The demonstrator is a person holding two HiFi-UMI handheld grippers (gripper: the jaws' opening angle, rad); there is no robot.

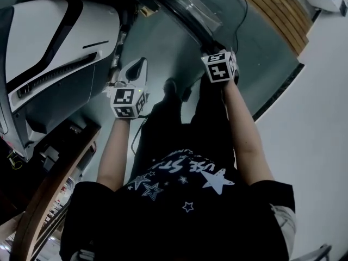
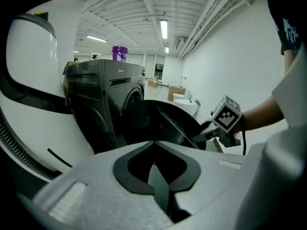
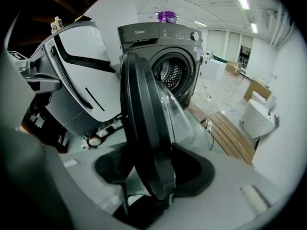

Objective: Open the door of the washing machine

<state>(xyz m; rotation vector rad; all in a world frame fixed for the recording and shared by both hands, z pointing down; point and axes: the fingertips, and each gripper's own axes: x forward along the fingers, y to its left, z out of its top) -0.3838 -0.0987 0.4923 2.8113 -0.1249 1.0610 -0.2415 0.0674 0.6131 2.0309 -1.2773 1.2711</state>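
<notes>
The dark washing machine (image 3: 163,37) stands with its round door (image 3: 144,109) swung out, so the drum (image 3: 169,73) shows behind it. My right gripper (image 3: 153,176) is shut on the door's outer rim, which stands edge-on between its jaws. From above, that gripper (image 1: 211,49) sits at the door's edge (image 1: 198,7). My left gripper (image 1: 138,67) hangs to the left of the door, apart from it, its jaws together on nothing. In the left gripper view its jaws (image 2: 154,169) point at the door (image 2: 163,123) and the right gripper (image 2: 207,132).
A large white and black machine shell (image 1: 49,42) stands close on the left. A wooden slat platform (image 3: 235,133) lies on the floor to the right of the washer. A purple bucket (image 3: 166,16) sits on top of the washer.
</notes>
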